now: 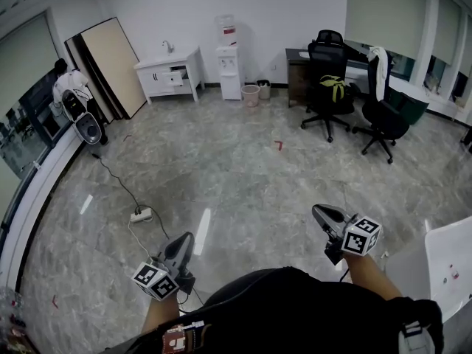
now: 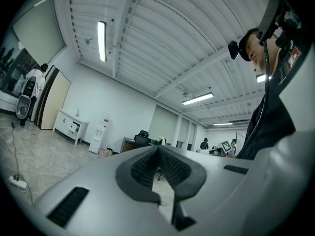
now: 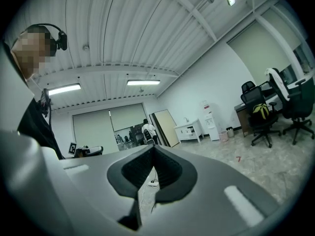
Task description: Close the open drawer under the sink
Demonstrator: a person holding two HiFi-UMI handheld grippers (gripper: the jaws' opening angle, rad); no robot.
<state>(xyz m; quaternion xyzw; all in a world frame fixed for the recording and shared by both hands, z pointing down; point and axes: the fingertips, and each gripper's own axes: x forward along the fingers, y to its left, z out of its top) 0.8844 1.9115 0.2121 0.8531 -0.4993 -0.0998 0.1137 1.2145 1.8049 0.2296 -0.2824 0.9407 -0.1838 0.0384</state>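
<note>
The white sink cabinet (image 1: 171,71) stands against the far wall, well across the room from me. Its drawer (image 1: 175,79) sticks out open at the front. The left gripper view shows the cabinet (image 2: 70,124) small at the left, and the right gripper view shows the cabinet (image 3: 189,130) in the distance. My left gripper (image 1: 184,240) is held low at the bottom left, shut and empty. My right gripper (image 1: 317,211) is at the bottom right, also shut with nothing in it. In their own views the left gripper (image 2: 158,147) and the right gripper (image 3: 153,146) show pads that meet at the tips.
A power strip (image 1: 141,214) and its cable lie on the marble floor ahead to the left. A water dispenser (image 1: 229,57) and a waste bin (image 1: 251,94) stand right of the cabinet. Two office chairs (image 1: 328,80) (image 1: 383,116) are at the right, a person (image 1: 70,87) and a speaker (image 1: 88,127) at the left, and a white table (image 1: 442,264) near right.
</note>
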